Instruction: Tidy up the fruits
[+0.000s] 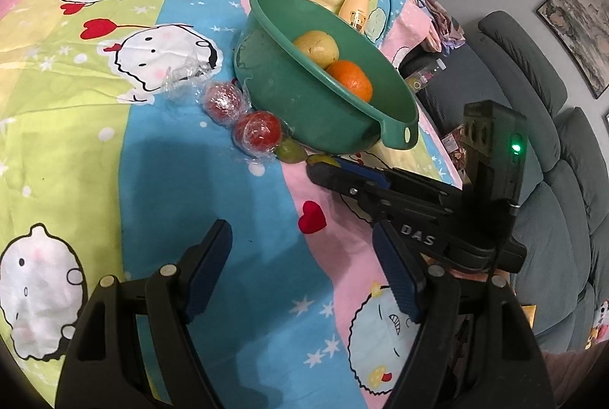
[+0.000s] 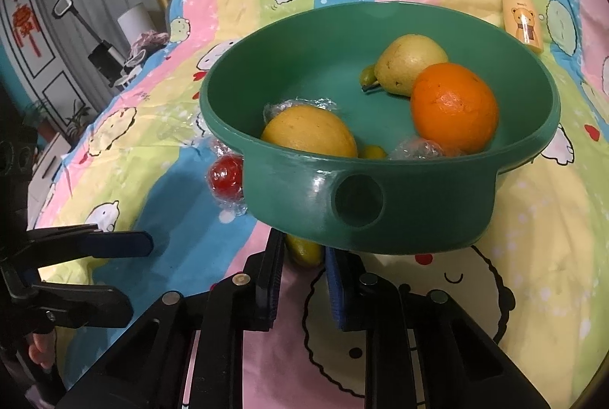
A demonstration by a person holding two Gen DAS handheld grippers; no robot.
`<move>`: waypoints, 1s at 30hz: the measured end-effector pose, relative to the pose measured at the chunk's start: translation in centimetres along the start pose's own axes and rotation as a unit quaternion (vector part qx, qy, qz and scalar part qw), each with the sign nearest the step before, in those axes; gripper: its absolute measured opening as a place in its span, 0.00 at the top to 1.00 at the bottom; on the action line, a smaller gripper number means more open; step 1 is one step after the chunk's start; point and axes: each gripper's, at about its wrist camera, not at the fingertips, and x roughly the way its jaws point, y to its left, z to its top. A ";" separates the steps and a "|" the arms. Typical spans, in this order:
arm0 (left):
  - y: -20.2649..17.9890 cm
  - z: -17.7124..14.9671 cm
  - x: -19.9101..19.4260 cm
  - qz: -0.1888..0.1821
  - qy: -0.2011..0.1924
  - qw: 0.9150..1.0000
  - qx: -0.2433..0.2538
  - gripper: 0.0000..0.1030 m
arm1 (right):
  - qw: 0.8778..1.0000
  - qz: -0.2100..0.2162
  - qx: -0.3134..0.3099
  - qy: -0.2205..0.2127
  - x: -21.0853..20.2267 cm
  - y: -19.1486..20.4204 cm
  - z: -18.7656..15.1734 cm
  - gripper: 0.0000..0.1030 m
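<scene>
A green plastic bowl (image 1: pixel 304 104) (image 2: pixel 437 203) stands on the cartoon cloth and holds an orange (image 2: pixel 455 106), a pear (image 2: pixel 411 64), a yellow mango (image 2: pixel 308 133) and a wrapped fruit (image 2: pixel 422 150). Two red fruits in cling film (image 1: pixel 222 100) (image 1: pixel 259 133) and a small green fruit (image 1: pixel 291 150) lie beside the bowl. My right gripper (image 2: pixel 302 256) (image 1: pixel 327 169) is under the bowl's handle, its jaws narrowed on a small green-yellow fruit (image 2: pixel 302 251). My left gripper (image 1: pixel 302 256) is open and empty, hovering short of the fruits.
A beige bear-print bottle (image 1: pixel 357 7) (image 2: pixel 519 11) lies behind the bowl. Loose cling film (image 1: pixel 182 74) lies left of the red fruits. A grey sofa (image 1: pixel 552 150) runs along the right past the table's edge.
</scene>
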 end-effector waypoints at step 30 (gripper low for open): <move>-1.2 4.6 6.1 0.075 -0.003 0.993 0.094 0.37 | 0.992 0.023 0.109 -0.061 -5.1 -5.2 -3.0 0.77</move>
